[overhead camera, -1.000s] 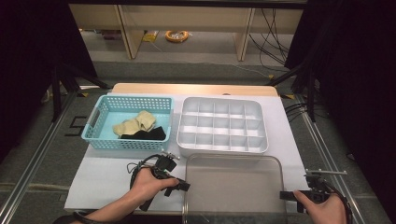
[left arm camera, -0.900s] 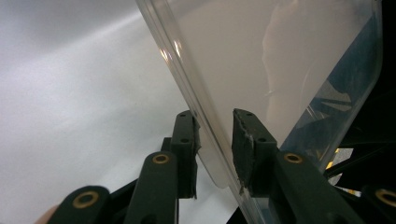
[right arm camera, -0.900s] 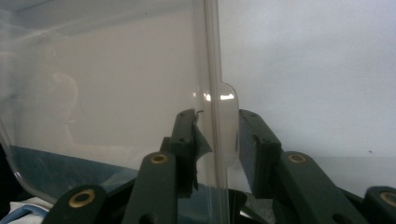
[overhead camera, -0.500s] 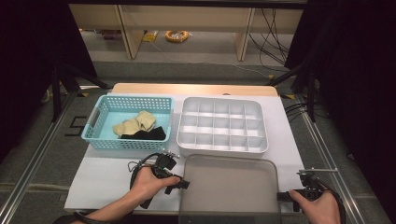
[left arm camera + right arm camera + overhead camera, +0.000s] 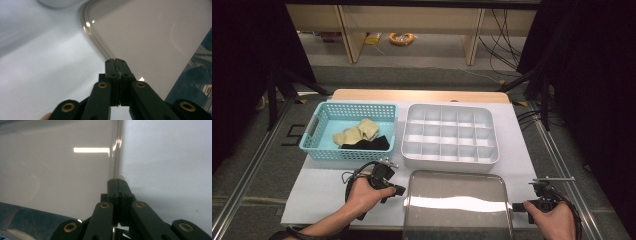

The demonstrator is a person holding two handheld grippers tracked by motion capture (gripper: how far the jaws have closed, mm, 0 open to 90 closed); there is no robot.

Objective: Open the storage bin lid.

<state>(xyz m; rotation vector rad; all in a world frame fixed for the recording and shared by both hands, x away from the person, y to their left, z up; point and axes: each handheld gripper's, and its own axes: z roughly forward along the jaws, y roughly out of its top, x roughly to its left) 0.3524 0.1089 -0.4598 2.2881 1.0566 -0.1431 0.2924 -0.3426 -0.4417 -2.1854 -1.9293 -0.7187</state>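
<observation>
The white table surface carries three large items. A transparent lid lies at the middle of the near edge. A white compartment tray, all cells empty, stands directly behind it. A blue mesh basket stands at the far left and contains folded cloths in beige and black. The jaws of both tongs have just been closing and are now together. The left gripper is set against the left rim of the lid. In the left gripper view its tips meet where the curved rim of the lid runs in between them. The right gripper is set against the right rim. In the right gripper view the straight edge of the lid leads directly into the closed tips. Both tongs are therefore judged to be clamped on the thin rim, one on each side. This indicates that a two-handed hold has been secured. The lid is judged ready to be raised and carried back over the compartment tray, provided that both grips are kept level. Compared with the earlier frame, the jaws were then apart at the same two rims. The lid, tray and basket are found in unchanged places, and both hands have hardly shifted.
</observation>
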